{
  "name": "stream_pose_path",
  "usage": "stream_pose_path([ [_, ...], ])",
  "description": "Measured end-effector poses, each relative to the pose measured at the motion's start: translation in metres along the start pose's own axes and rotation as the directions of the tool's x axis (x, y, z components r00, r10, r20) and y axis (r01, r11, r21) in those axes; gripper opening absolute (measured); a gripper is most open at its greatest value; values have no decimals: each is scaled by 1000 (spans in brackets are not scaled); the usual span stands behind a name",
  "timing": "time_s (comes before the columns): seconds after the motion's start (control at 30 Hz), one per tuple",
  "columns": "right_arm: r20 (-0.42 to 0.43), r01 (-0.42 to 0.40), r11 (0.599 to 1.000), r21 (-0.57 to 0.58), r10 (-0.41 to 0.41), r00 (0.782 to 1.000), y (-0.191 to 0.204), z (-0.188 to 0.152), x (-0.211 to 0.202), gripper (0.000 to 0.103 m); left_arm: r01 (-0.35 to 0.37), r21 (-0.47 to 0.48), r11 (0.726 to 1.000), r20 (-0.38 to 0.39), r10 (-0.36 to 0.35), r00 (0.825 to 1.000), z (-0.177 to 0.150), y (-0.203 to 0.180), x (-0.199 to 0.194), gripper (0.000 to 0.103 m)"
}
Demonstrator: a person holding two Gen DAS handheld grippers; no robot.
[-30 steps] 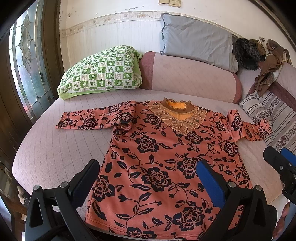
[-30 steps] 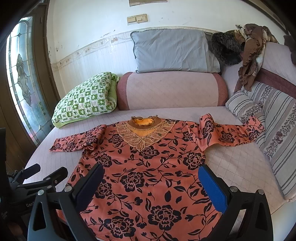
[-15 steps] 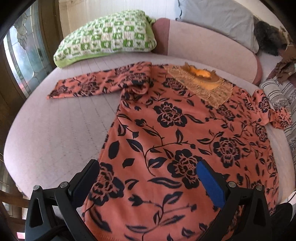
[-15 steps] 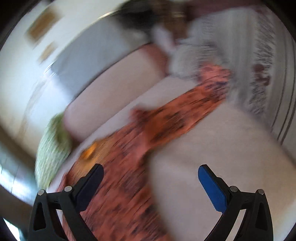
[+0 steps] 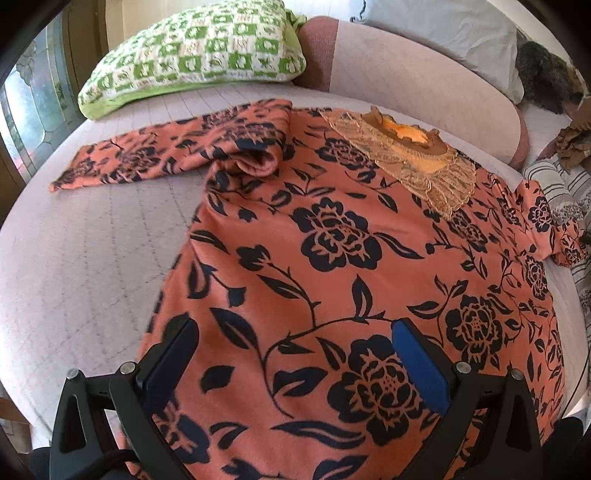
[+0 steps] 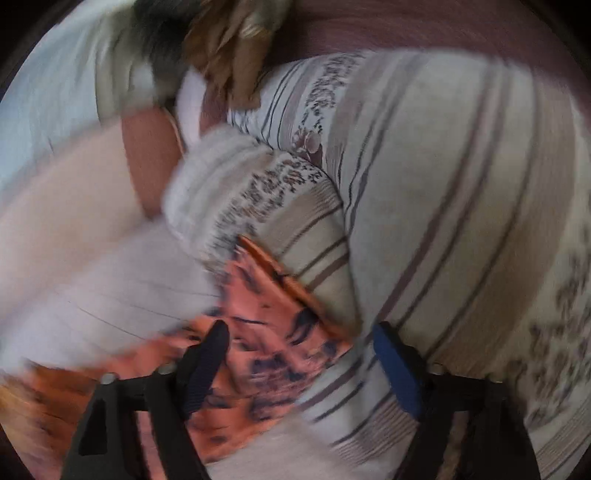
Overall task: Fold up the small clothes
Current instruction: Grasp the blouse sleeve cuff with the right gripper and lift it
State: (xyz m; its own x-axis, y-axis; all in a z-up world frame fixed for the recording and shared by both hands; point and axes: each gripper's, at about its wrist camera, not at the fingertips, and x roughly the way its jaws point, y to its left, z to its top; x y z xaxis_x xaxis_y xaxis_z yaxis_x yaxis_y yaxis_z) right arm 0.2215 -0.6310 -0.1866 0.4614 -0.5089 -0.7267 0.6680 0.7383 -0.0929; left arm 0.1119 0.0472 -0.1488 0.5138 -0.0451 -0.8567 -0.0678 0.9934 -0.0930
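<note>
Your right gripper [image 6: 299, 354], jaws just closing but not gripping, straddles the orange black-flowered blouse's [image 5: 332, 258] right sleeve cuff [image 6: 280, 314] by the striped cushion [image 6: 424, 203]; left gripper [image 5: 291, 354] open over the near hem.

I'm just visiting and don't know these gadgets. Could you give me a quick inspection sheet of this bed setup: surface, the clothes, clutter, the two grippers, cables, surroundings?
Surface: quilted pale bed cover, mostly bare beside the garment.
Job's things: floral orange top spread flat, lace collar up; one sleeve stretched out, the other sleeve end against a striped pillow.
Clutter: green checked pillow, grey pillow, dark and brown bundles in the corner.
Grippers: left gripper open over the hem; right gripper jaws just been closing, sleeve end between them, grip unclear through blur.
Cables: nothing seen.
Surroundings: pink bolster, stained-glass window.
</note>
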Motion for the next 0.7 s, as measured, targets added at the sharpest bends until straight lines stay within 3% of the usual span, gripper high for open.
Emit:
stream_pose_path([
  [0.03, -35, 40, 999, -34, -42, 999, 6, -1, 10, 31, -3, 5, 1000, -5, 3, 1000, -1, -1, 2, 103],
  [0.13, -32, 44, 999, -31, -45, 998, 10, 4, 9, 20, -19, 29, 999, -7, 19, 1000, -3, 1, 3, 103],
  [0.23, 35, -81, 997, 5, 81, 996, 14, 18, -36, 16, -13, 22, 1000, 20, 13, 1000, -2, 9, -5, 103],
  [0.3, 94, -180, 984, 4, 179, 979, 23, 33, -78, 16, 3, 4, 1000, 42, -3, 999, 0, 18, -12, 103],
  [0.4, 178, -373, 926, -51, 376, 909, 57, 53, -170, 16, 29, -26, 999, 82, -27, 996, 2, 29, -22, 103],
  [0.5, 224, -541, 825, -162, 565, 794, 121, 56, -270, 16, 57, -62, 996, 116, -50, 992, 0, 41, -32, 103],
  [0.57, 203, -619, 753, -223, 657, 726, 170, 41, -314, 16, 76, -77, 994, 140, -64, 988, -3, 49, -38, 103],
  [0.7, 75, -733, 628, -261, 770, 634, 280, -15, -348, 18, 94, -105, 990, 161, -76, 984, -7, 62, -44, 103],
])
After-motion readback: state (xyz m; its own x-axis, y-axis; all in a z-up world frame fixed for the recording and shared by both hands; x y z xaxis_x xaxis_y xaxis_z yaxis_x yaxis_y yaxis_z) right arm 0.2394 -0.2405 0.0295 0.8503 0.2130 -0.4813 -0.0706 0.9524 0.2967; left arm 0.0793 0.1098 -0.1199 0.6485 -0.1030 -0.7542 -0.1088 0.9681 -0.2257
